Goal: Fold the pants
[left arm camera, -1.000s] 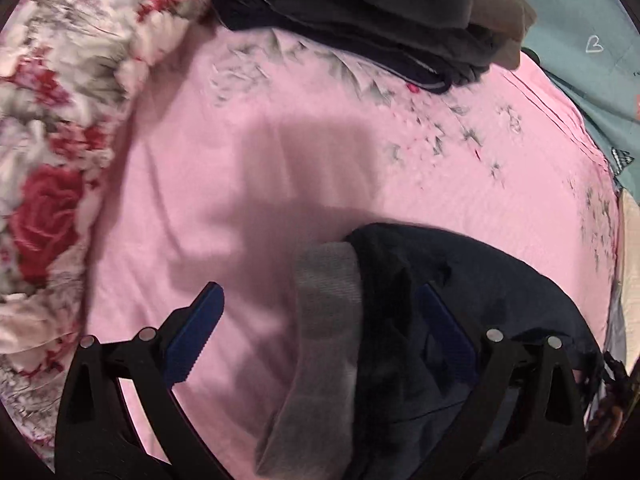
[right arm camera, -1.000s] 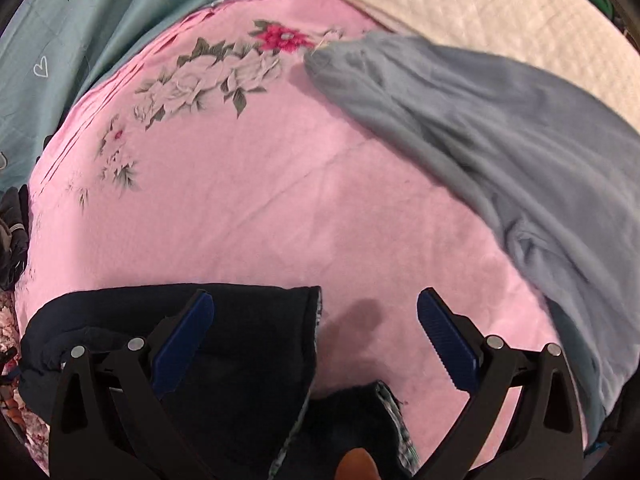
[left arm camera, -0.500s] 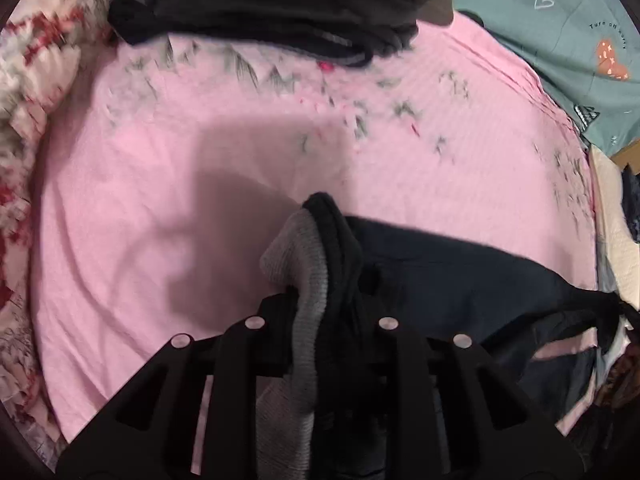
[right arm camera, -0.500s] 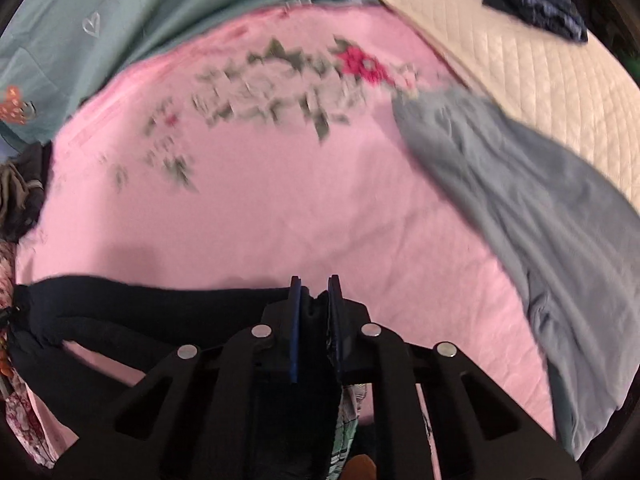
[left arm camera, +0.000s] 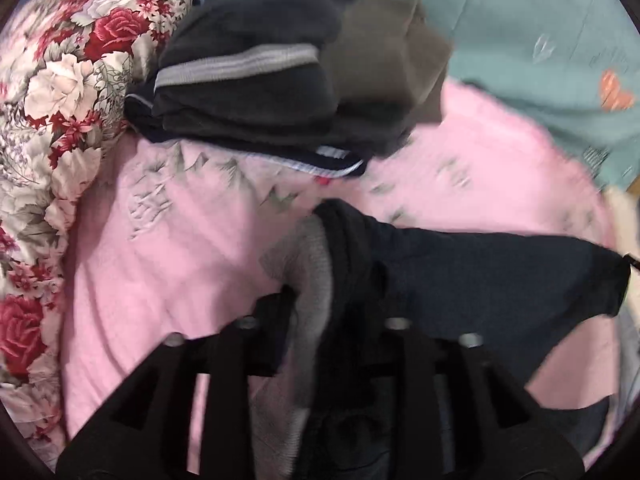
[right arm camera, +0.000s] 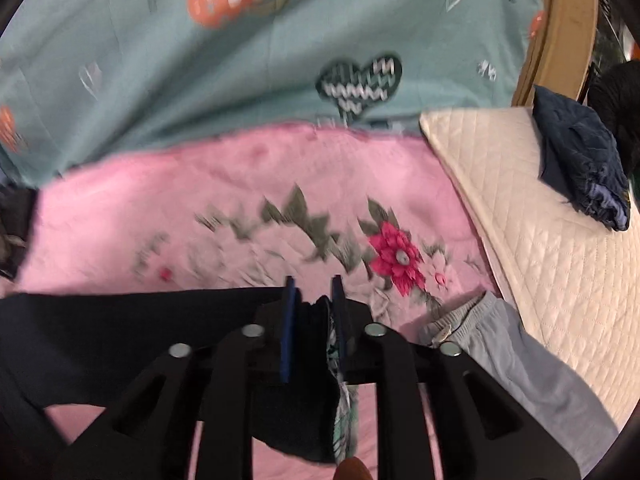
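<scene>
While both jaws are clamped tight on the dark pants (left arm camera: pixel 480 272), left hand-held gripper (left arm camera: pixel 320 312) pinching the grey waistband and right hand-held gripper (right arm camera: pixel 312 320) the other end, they're stretched above the pink bed sheet (left arm camera: pixel 168 260), folded clothes pile (left arm camera: pixel 272 80) just behind.

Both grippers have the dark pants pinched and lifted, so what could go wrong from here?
1. The left gripper pinches bunched pants at the grey waistband; a layer may slip out.
2. The stack of clothes lies just ahead; the pants could drag over it.
3. The grey pants lie beside the right gripper and might snag.
</scene>
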The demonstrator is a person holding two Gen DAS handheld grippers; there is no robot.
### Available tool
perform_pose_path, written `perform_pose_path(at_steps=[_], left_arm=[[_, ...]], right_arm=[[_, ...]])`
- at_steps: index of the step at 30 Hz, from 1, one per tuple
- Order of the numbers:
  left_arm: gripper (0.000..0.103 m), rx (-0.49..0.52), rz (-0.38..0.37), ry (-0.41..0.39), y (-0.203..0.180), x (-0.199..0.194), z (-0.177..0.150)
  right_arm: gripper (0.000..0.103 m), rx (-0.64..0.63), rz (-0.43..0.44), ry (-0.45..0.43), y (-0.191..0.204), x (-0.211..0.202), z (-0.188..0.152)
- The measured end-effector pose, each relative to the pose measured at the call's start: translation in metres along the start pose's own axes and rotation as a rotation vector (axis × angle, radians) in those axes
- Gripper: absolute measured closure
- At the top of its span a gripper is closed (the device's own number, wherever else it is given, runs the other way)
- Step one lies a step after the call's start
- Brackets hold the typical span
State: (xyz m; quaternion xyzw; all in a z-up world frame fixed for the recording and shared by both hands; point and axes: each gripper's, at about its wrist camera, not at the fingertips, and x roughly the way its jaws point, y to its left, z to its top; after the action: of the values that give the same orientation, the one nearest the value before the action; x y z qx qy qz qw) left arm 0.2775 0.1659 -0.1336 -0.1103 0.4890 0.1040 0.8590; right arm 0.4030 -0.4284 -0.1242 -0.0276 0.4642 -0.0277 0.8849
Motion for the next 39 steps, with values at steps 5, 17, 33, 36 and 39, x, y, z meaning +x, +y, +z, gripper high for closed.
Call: perform_pose_path(at_steps=[5,17,33,36,39], left_arm=[[0.015,0.014,0.123,-0.03,0.024,-0.033,0.001],[0.008,0.013,-0.112,0.14,0.061,-0.055,-0.108],[0.1,0.191,-0.272,0.001,0.03,-0.104,-0.102],[0.1,0.136,-0.271,-0.054,0.046,-0.143,-0.09],[0.101,0.129,-0.227,-0.066,0.056,-0.165,-0.099]], right_arm=[[0.034,0.011,-0.027,0.04,-0.024,-0.016,-0.039],[0.009,0.142,0.22,0.336,-0.079,-0.136,-0.268],[0.096,0.227,0.238,0.096,-0.049,-0.196,-0.228],[0.096,0.269,0.28,0.007,-0.061,-0.225,-0.201],[0.096,0.282,0.255,-0.012,-0.079,-0.233,-0.196]])
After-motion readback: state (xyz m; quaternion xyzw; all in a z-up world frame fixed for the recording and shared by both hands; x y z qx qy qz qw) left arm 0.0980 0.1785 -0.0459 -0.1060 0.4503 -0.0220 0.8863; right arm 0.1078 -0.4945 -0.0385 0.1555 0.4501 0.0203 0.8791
